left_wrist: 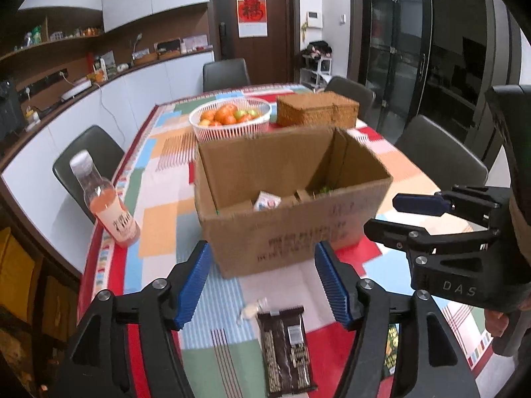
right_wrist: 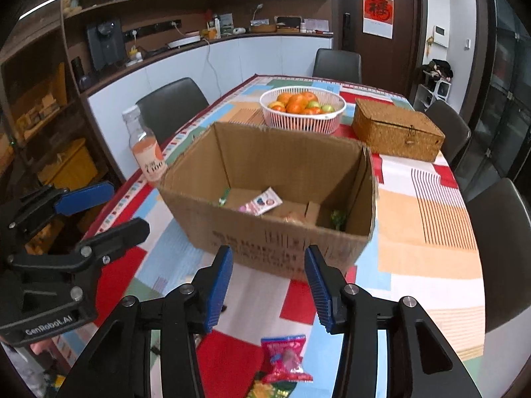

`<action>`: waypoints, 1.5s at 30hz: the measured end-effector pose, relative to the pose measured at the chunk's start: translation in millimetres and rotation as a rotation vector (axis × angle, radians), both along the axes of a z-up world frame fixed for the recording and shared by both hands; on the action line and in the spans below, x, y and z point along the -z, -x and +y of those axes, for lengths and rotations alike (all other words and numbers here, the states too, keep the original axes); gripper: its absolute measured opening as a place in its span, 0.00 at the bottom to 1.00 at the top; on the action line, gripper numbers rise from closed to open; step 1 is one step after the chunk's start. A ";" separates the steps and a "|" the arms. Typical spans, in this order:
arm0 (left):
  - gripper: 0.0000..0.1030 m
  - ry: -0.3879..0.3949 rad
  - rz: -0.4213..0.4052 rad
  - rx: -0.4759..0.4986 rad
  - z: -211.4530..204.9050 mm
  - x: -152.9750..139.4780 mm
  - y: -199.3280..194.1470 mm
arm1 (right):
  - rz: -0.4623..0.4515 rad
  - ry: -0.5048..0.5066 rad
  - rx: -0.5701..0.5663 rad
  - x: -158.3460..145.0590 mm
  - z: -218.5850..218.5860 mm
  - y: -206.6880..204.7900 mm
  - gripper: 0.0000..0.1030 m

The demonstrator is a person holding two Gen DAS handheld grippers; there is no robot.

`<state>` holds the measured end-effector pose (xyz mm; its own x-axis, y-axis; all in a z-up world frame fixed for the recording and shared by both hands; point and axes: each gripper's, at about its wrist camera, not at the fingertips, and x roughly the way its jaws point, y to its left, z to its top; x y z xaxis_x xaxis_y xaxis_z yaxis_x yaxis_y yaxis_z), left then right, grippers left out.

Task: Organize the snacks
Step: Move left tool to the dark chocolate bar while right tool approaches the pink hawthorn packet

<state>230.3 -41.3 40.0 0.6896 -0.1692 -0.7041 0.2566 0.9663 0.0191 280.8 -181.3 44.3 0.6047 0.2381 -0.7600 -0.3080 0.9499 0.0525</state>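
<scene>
An open cardboard box [left_wrist: 282, 232] [right_wrist: 265, 242] stands mid-table and holds a pink-and-white packet [right_wrist: 262, 202] and a green item [right_wrist: 337, 217]. My left gripper [left_wrist: 262, 265] hangs open in front of the box with nothing between its blue pads. Below it lie a dark brown snack packet [left_wrist: 285, 351] and a small white candy [left_wrist: 252, 310]. My right gripper [right_wrist: 268, 265] is open too, also empty, above a pink-red snack packet [right_wrist: 287, 358]. Each gripper shows in the other's view: the right gripper [left_wrist: 381, 214] and the left gripper [right_wrist: 131, 207].
A juice bottle [left_wrist: 109, 205] [right_wrist: 147, 152] stands near the table's left edge. Behind the box are a white fruit basket [left_wrist: 230, 117] [right_wrist: 302, 106] and a wicker box [left_wrist: 317, 109] [right_wrist: 396, 132]. A green-yellow packet [left_wrist: 391, 351] lies near the front. Dark chairs ring the table.
</scene>
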 end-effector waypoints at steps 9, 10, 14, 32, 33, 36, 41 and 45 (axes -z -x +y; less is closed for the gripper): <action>0.64 -0.008 0.115 -0.004 -0.5 45.4 4.1 | 0.114 0.031 -0.010 43.5 -1.1 7.7 0.49; 0.64 -0.014 0.124 -0.003 -1.2 49.8 4.2 | 0.127 0.033 -0.009 48.3 -1.6 8.3 0.49; 0.68 -0.022 0.163 0.004 -4.1 65.6 4.5 | 0.177 0.051 -0.010 65.0 -2.2 11.4 0.49; 0.69 -0.070 0.343 0.027 -14.5 133.1 2.8 | 0.330 0.149 -0.028 117.2 -8.7 21.8 0.49; 0.69 -0.075 0.348 0.029 -14.8 135.4 2.1 | 0.334 0.153 -0.028 118.5 -9.4 21.9 0.49; 0.69 -0.081 0.366 0.032 -15.8 142.8 -0.3 | 0.349 0.168 -0.026 124.5 -10.0 21.6 0.49; 0.69 -0.084 0.382 0.031 -16.5 151.7 -7.3 | 0.363 0.181 -0.024 132.1 -10.9 18.9 0.49; 0.68 -0.079 0.398 0.030 -18.4 157.8 -15.4 | 0.371 0.175 -0.014 137.3 -11.7 15.7 0.49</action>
